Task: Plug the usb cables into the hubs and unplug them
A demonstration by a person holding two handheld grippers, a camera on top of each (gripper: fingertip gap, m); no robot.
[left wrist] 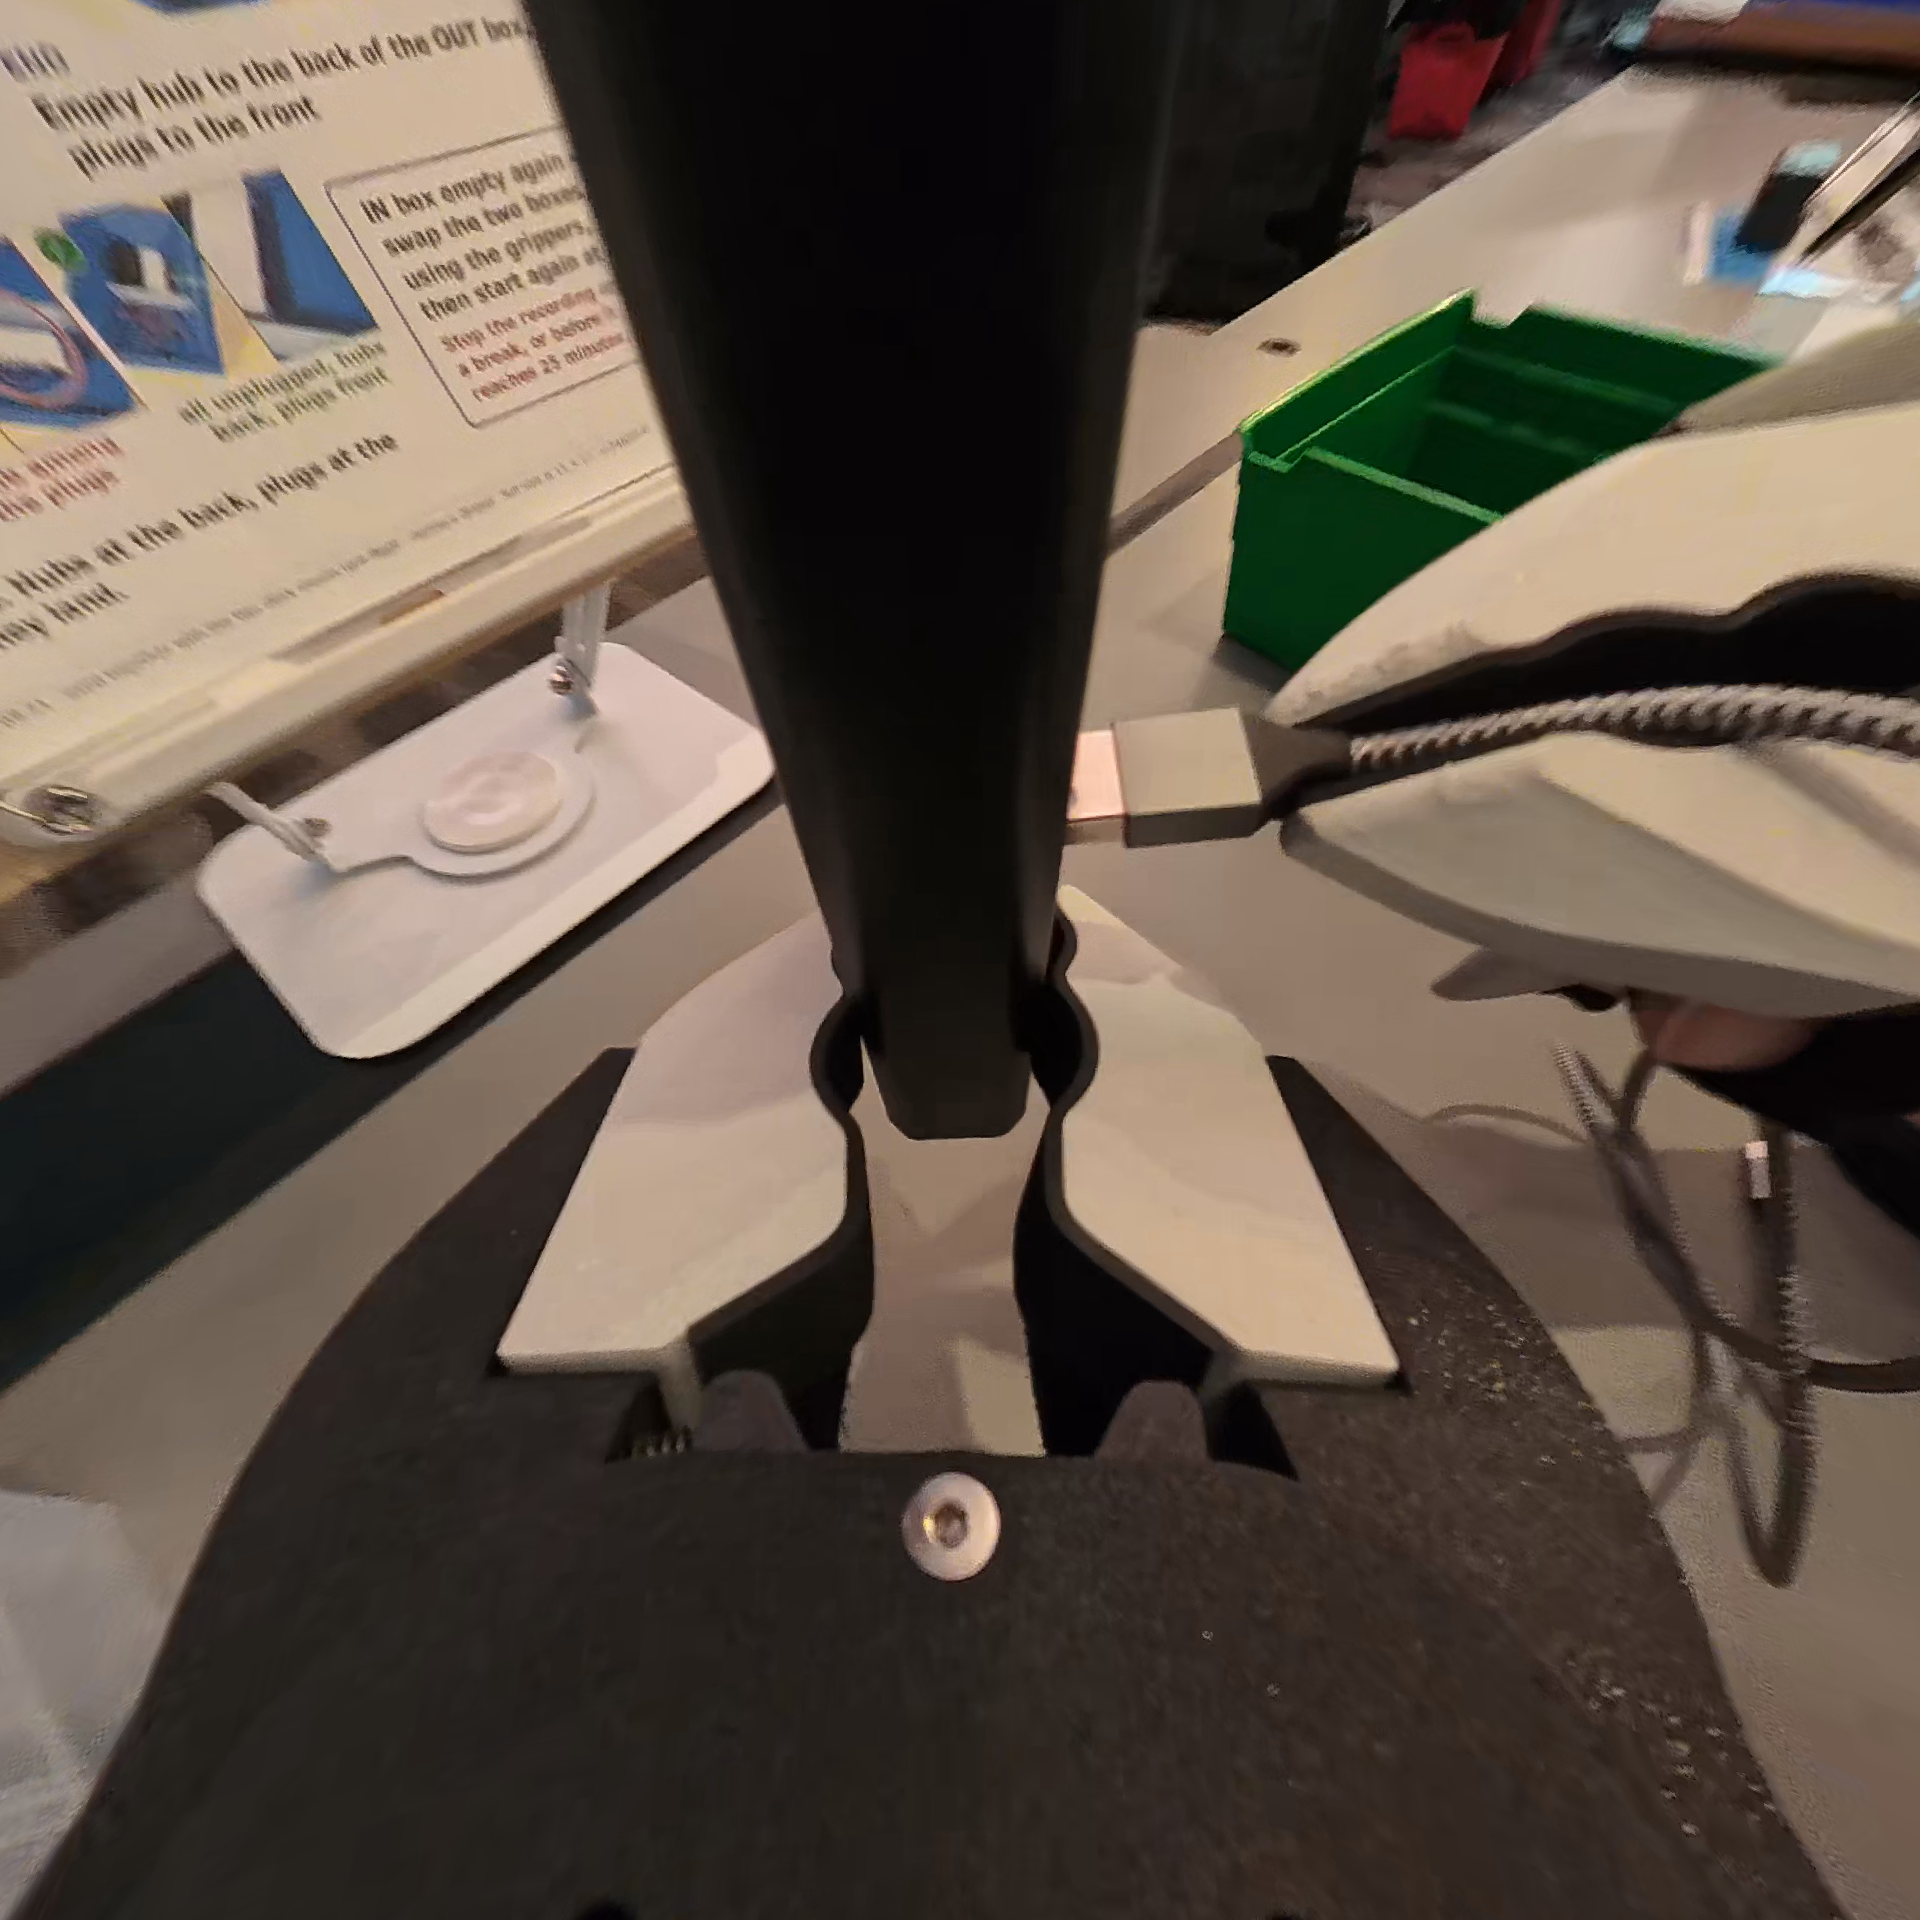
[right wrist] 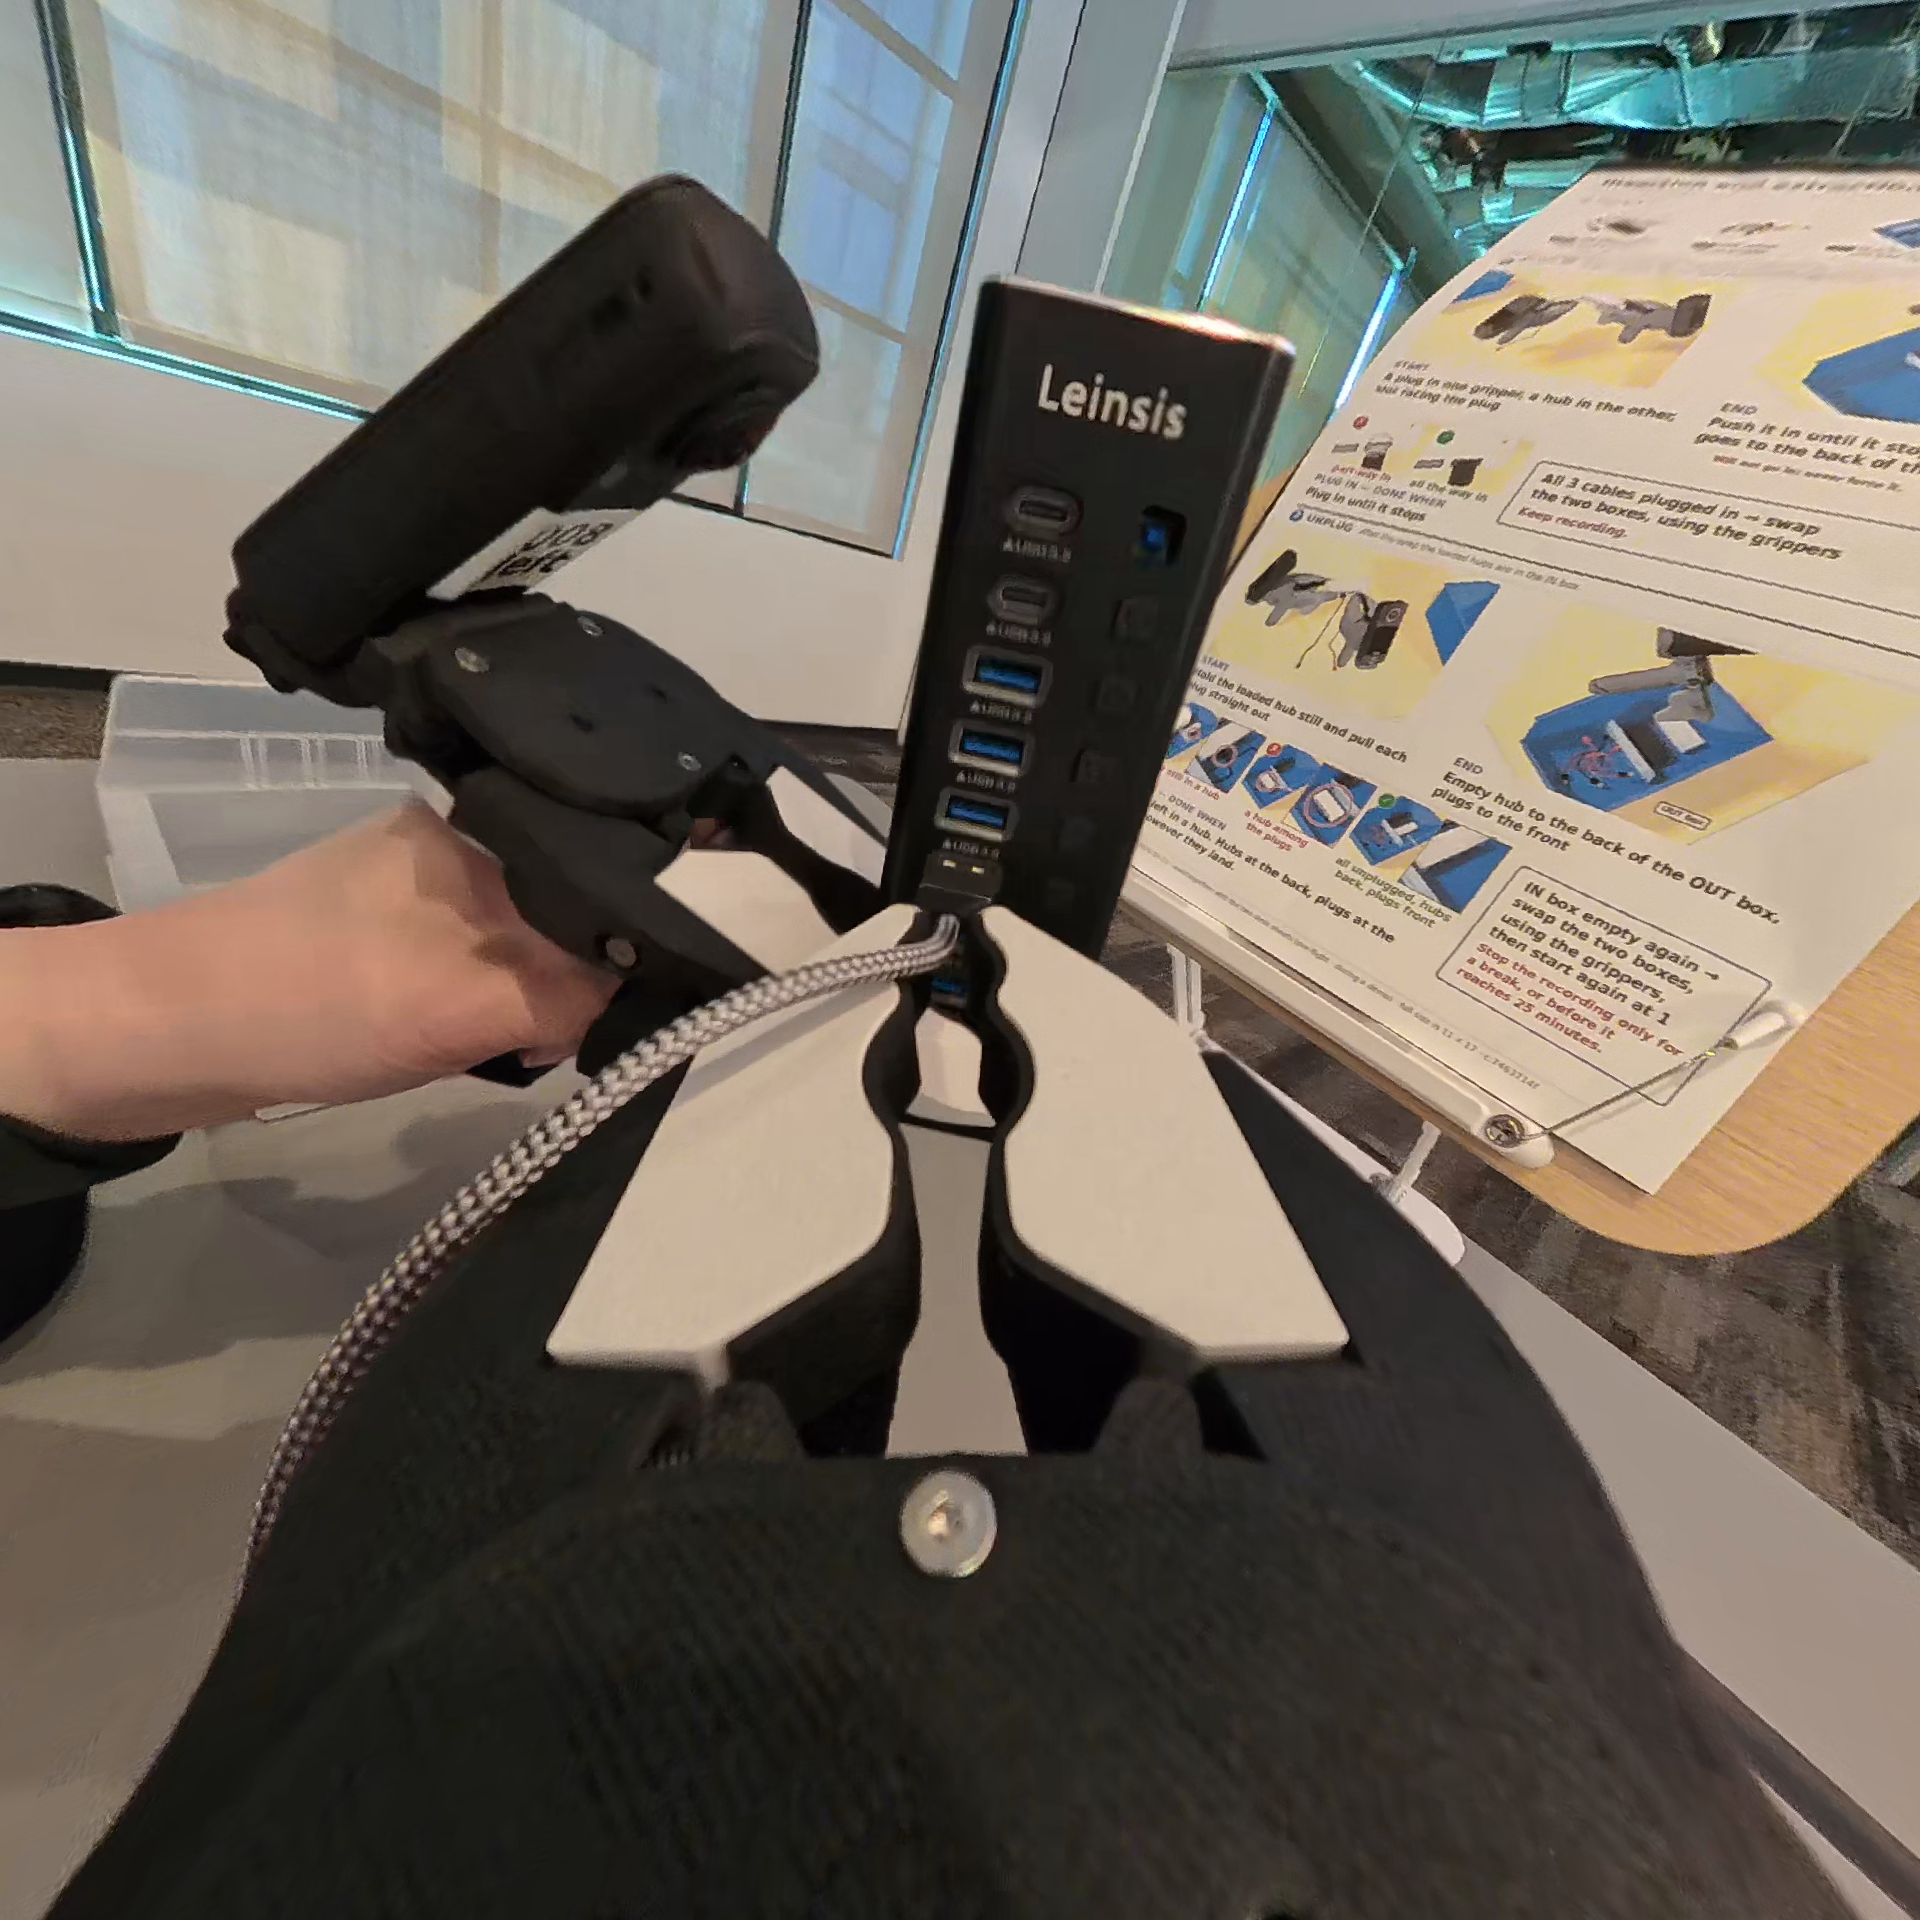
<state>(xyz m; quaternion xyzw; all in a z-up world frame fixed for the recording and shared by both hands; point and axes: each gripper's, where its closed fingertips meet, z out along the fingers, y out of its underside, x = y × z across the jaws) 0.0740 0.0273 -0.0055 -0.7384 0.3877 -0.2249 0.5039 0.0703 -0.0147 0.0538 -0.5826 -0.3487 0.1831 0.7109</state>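
Two tongs meeting, left tongs (left wrist: 951,1049) gripping hub (left wrist: 883,468), right tongs (right wrist: 951,935) pinching plug (left wrist: 1174,781)

Black hub (right wrist: 1091,582) with blue ports; grey-and-black braided cable (left wrist: 1621,727) — green, perhaps plastic, bin (left wrist: 1455,457).

Left tongs (left wrist: 951,1039) clamped upright, right tongs (left wrist: 1288,769) pinched, pointing sideways

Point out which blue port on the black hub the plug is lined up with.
The blue port just under the plug, showing between the right gripper's fingers; three other blue ports sit higher up the hub.
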